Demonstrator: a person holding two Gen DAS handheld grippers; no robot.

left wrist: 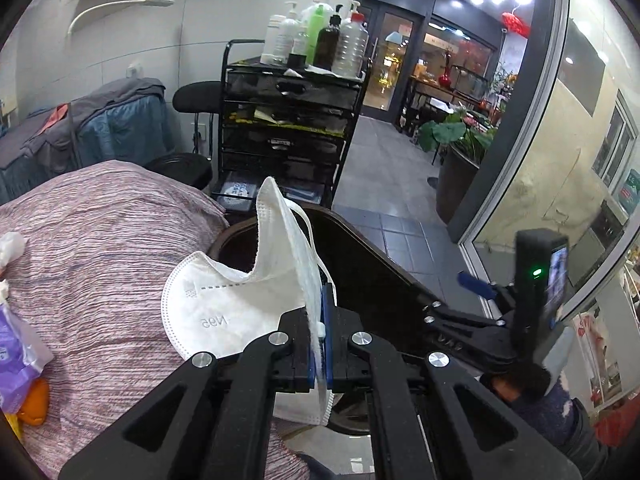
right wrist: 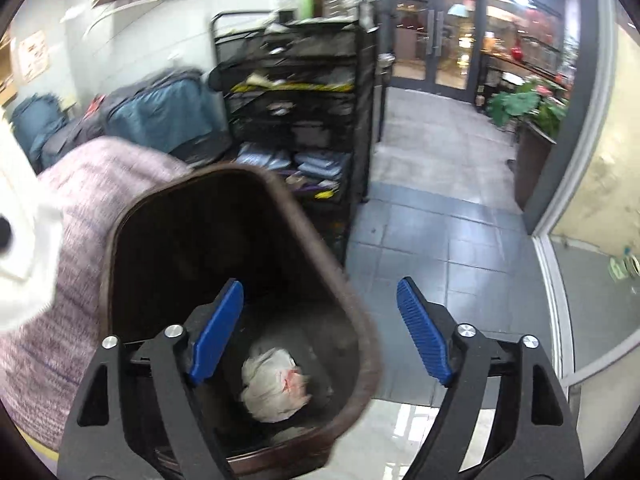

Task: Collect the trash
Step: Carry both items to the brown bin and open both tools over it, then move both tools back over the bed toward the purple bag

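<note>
Mask in hand — the left claw is clenched on a white N95 mask, pinching it along one folded edge so the body of the mask fans out to the left and up, with an ear loop trailing over the top. Its long axis runs roughly along the fingers and leans away from the camera. Directly beyond and slightly right of the pinch sits the dark brown trash bin, its rim showing behind the mask in the left wrist view; the mask hangs beside the bed's striped pink blanket, at the bin's near-left edge rather than squarely over the opening.

The right claw is released, jaws spread wide and holding nothing, poised above the bin's right rim. Inside the bin a crumpled white wad lies at the bottom.

Judging from this, the left arm is the one that matters: the mask needs to travel a little forward and right to clear the rim before letting go — drop too early and it could land on the blanket, where a purple packet and other scraps lie at the far left
</note>
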